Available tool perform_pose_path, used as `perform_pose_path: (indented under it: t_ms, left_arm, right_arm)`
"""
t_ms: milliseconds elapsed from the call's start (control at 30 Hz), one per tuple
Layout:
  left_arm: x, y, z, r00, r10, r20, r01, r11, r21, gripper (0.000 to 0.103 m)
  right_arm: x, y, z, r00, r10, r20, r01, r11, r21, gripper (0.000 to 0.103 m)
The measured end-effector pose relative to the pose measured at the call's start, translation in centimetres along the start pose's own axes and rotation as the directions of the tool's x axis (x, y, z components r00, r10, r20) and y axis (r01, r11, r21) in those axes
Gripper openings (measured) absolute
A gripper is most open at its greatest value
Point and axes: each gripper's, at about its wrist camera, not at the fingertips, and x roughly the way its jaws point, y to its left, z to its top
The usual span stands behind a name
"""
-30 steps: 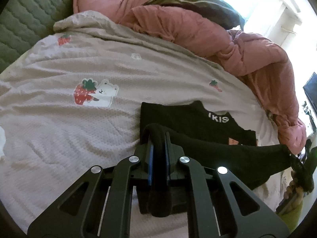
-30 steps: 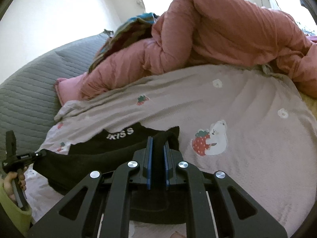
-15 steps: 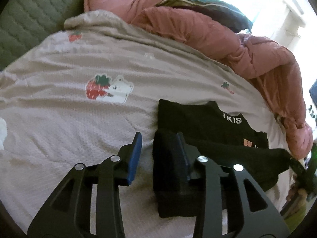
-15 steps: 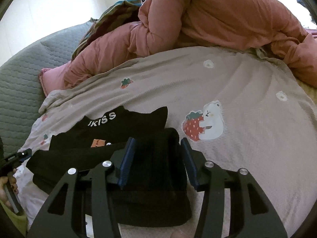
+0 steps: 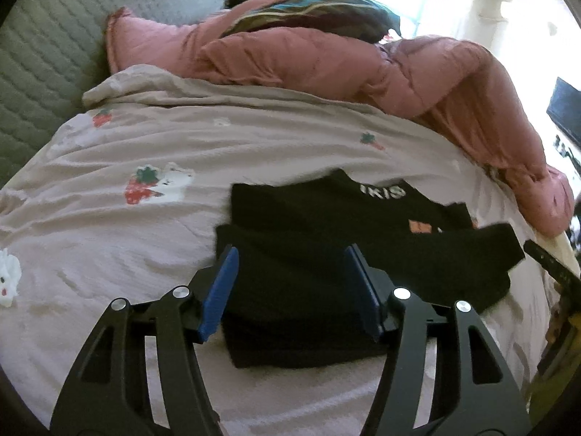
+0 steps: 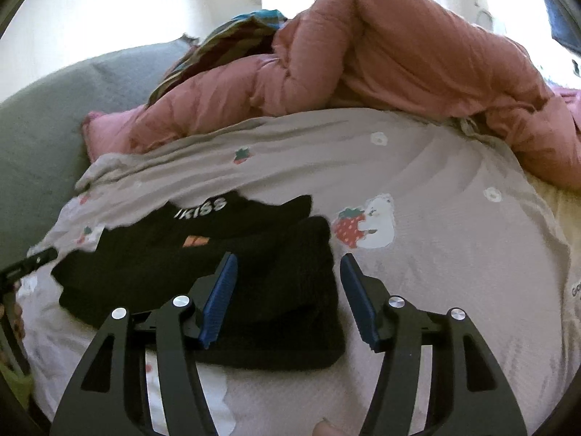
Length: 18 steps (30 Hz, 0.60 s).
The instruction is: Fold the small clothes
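A small black garment with white lettering and an orange patch lies partly folded on the beige strawberry-print bedsheet. It also shows in the right wrist view. My left gripper is open, its blue pads wide apart just above the garment's near left end. My right gripper is open above the garment's near right end. Neither holds the cloth. The right gripper's tip shows at the right edge of the left wrist view.
A bulky pink duvet is heaped along the far side, with a dark striped blanket on it. A grey quilted headboard is at the left. The bedsheet stretches out to the right of the garment.
Both grippers were shut on the black garment a second ago. Both have opened wide, let the folded edge drop onto the garment, and drawn back a little.
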Motion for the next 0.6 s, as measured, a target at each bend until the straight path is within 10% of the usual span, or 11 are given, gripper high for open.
perform_pose_path:
  t_ms: [133, 333, 600]
  left_arm:
    - [0.7, -2.4, -1.8, 0.999, -0.030, -0.042, 0.033, 0.998, 0.062, 0.053]
    - [1.8, -5.1, -4.2, 0.993, -0.035, -0.109, 0.053, 0.985, 0.162, 0.044]
    - [2.6, -5.9, -5.6, 0.986, -0.035, -0.164, 0.067, 0.978, 0.199, 0.037]
  right_arm:
    - [-0.1, 2.5, -1.1, 0.999, 0.029, -0.036, -0.032, 0.995, -0.099, 0.057]
    - [0.8, 5.9, -2.7, 0.990, 0.085, -0.109, -0.105, 0.976, -0.189, 0.029]
    - [1.4, 8.0, -4.1, 0.980, 0.115, -0.164, -0.152, 0.961, -0.231, 0.025]
